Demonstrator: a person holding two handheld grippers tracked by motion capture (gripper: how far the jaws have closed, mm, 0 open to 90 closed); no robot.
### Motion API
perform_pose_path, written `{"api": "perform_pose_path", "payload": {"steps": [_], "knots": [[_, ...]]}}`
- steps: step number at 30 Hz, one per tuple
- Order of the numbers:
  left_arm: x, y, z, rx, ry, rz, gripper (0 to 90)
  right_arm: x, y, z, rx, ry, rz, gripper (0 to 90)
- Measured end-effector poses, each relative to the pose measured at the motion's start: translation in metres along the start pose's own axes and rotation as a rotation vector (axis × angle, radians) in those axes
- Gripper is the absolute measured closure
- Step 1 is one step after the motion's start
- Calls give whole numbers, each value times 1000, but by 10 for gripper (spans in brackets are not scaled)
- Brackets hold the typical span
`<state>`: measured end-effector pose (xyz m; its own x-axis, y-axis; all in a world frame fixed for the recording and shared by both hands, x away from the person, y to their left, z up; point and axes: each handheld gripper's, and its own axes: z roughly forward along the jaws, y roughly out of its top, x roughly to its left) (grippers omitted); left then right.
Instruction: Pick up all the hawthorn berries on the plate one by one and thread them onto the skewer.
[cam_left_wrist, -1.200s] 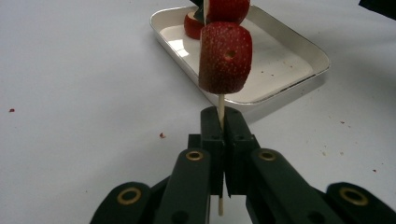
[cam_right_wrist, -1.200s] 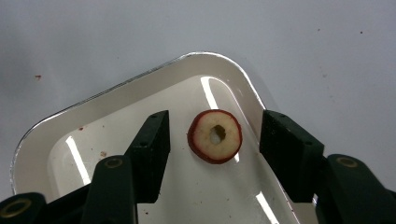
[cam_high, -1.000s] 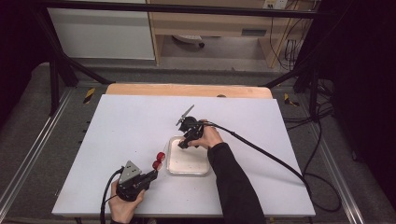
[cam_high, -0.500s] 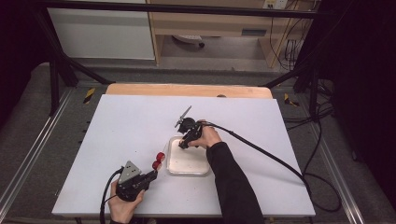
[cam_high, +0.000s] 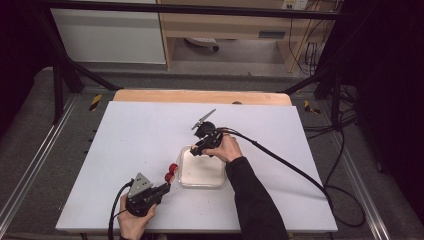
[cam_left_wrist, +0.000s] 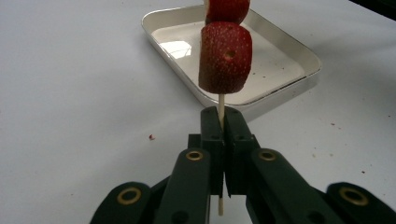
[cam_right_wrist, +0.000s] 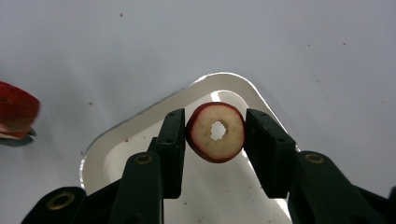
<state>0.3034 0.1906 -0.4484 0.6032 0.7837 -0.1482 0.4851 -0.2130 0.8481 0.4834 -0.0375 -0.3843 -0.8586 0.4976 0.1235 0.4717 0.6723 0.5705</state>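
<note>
Jaws of our right gripper (cam_right_wrist: 215, 135) have just been closing and pinch a holed fruit slice (cam_right_wrist: 215, 132) above the tray (cam_high: 186, 178), lifted since earlier. Our left gripper (cam_left_wrist: 223, 126) clamps the skewer (cam_left_wrist: 221, 103), its point toward the tray, strawberry pieces (cam_left_wrist: 225, 57) threaded.

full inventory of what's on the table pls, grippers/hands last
table: 1, white top, wooden strip along far edge
tray: 1, white, shallow, mid-table, near side
skewer: 1, pale wood, clamped in left gripper
strawberry pieces: 2, red, threaded on skewer, left of tray
fruit slice: 1, red skin, pale flesh, hole through centre, above tray
left gripper: 1, black, shut on skewer
right gripper: 1, black, fingers just closed on slice
hands: 2, one per gripper; right sleeve black
</note>
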Motion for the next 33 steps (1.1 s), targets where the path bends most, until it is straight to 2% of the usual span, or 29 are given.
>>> {"api": "perform_pose_path", "payload": {"steps": [5, 11, 16, 19, 27, 33], "knots": [[-8, 2, 3, -11, -11, -5, 882, 5, -16, -24, -129, 13, 121, 597], [-26, 6, 12, -32, -35, -9, 881, 7, -44, -48, -345, 41, 287, 597], [-45, 9, 22, -43, -43, -29, 882, 12, -70, -57, -530, 88, 402, 598], [-54, 10, 29, -41, -40, -56, 882, 16, -85, -58, -617, 112, 458, 598], [-73, 8, 40, -69, -29, -114, 881, 25, -108, -53, -784, 129, 552, 598], [-82, 6, 45, -84, -10, -126, 881, 30, -114, -50, -839, 121, 583, 598]]}}
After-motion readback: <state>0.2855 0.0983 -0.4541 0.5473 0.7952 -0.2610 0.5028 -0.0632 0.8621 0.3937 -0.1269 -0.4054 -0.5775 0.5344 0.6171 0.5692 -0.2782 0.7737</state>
